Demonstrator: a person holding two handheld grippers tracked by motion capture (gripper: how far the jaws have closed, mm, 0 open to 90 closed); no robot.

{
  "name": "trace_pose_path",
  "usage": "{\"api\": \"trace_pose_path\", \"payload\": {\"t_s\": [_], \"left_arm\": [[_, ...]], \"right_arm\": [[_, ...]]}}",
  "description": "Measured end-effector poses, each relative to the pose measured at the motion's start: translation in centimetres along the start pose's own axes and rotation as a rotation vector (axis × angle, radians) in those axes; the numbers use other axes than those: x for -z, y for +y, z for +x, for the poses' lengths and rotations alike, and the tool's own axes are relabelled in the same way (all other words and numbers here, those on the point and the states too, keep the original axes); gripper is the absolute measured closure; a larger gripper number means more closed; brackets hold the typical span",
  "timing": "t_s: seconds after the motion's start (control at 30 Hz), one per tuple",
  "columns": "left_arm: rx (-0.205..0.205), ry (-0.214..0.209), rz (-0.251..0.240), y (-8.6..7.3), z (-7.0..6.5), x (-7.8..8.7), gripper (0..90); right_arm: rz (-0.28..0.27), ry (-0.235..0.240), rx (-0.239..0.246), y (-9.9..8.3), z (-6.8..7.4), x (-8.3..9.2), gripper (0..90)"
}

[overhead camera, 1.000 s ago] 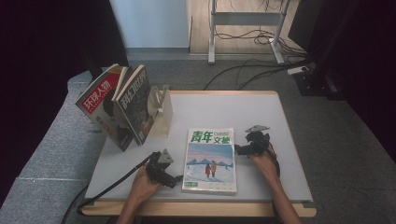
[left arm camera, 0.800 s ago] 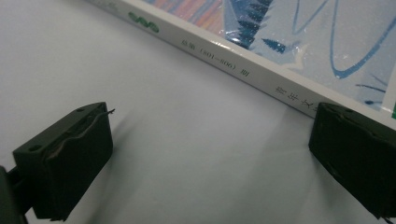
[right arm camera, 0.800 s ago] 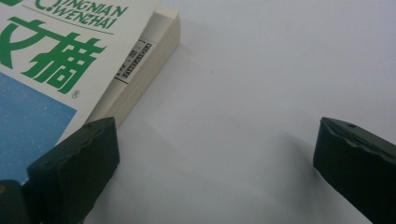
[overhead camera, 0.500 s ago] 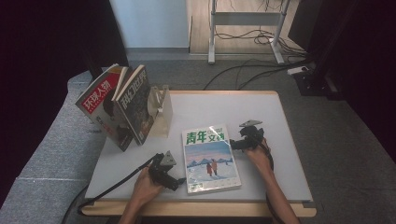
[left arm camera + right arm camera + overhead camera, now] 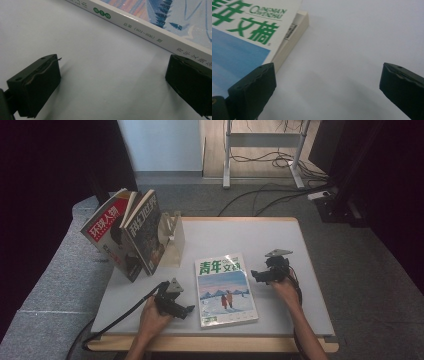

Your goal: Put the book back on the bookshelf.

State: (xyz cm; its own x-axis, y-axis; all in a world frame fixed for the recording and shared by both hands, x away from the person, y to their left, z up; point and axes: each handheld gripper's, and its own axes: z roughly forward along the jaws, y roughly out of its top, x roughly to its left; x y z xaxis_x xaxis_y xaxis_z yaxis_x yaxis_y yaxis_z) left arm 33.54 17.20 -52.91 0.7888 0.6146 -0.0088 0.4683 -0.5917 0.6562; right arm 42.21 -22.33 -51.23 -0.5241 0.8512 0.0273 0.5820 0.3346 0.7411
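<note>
A magazine (image 5: 226,290) with green title characters and a snowy blue cover lies flat on the white table (image 5: 240,237), slightly turned. My left gripper (image 5: 189,309) rests by its spine near the front, jaws open. The spine (image 5: 150,35) runs across the left gripper view, with one jaw just below it. My right gripper (image 5: 254,274) is at the magazine's far right corner, open. In the right gripper view the page edge (image 5: 292,40) lies just past the left jaw. Neither gripper holds anything.
A wooden book stand (image 5: 170,240) at the table's left back holds two upright magazines (image 5: 125,237), which lean left. Cables trail from both grippers over the front edge. Grey floor surrounds the table, with a metal frame (image 5: 265,150) and wires behind.
The magazine has slid left and turned slightly anticlockwise. My right gripper followed it left and a little forward. The left gripper shifted slightly.
</note>
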Motion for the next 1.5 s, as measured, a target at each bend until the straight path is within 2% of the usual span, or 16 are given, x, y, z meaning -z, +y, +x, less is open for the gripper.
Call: {"api": "trace_pose_path", "payload": {"t_s": [0.17,0.2,0.3,0.53,0.6,0.77,0.97,1.27,1.3,1.5], "left_arm": [[0.000,0.001,-0.002,0.0,0.0,0.0,0.0],[0.000,0.001,-0.002,0.0,0.0,0.0,0.0],[-0.001,0.002,-0.002,0.0,0.0,0.0,0.0],[-0.001,0.001,-0.002,0.0,0.0,0.0,0.0],[-0.001,0.001,-0.002,0.0,0.0,0.0,0.0],[-0.001,0.001,-0.003,0.0,0.0,0.0,0.0],[-0.001,0.001,-0.003,0.0,0.0,0.0,0.0],[-0.001,0.001,-0.003,0.0,0.0,0.0,0.0],[-0.001,0.001,-0.003,0.0,0.0,0.0,0.0],[-0.001,0.001,-0.003,0.0,0.0,0.0,0.0]], "right_arm": [[-0.016,0.034,0.018,-0.1,0.7,0.8,1.0],[-0.017,0.058,0.034,-0.2,1.3,1.1,0.9],[-0.022,0.078,0.066,-0.4,2.1,1.3,0.0],[-0.027,0.124,0.105,-0.2,3.5,1.6,0.0],[-0.028,0.152,0.123,-0.1,4.3,1.6,0.0],[-0.016,0.172,0.147,0.0,5.4,1.3,0.0],[0.012,0.204,0.139,-0.1,6.1,0.3,0.0],[0.056,0.225,0.123,0.3,6.0,-1.9,0.0],[0.056,0.240,0.107,0.4,5.9,-2.4,0.0],[0.061,0.263,0.073,1.0,5.5,-3.5,0.0]]}}
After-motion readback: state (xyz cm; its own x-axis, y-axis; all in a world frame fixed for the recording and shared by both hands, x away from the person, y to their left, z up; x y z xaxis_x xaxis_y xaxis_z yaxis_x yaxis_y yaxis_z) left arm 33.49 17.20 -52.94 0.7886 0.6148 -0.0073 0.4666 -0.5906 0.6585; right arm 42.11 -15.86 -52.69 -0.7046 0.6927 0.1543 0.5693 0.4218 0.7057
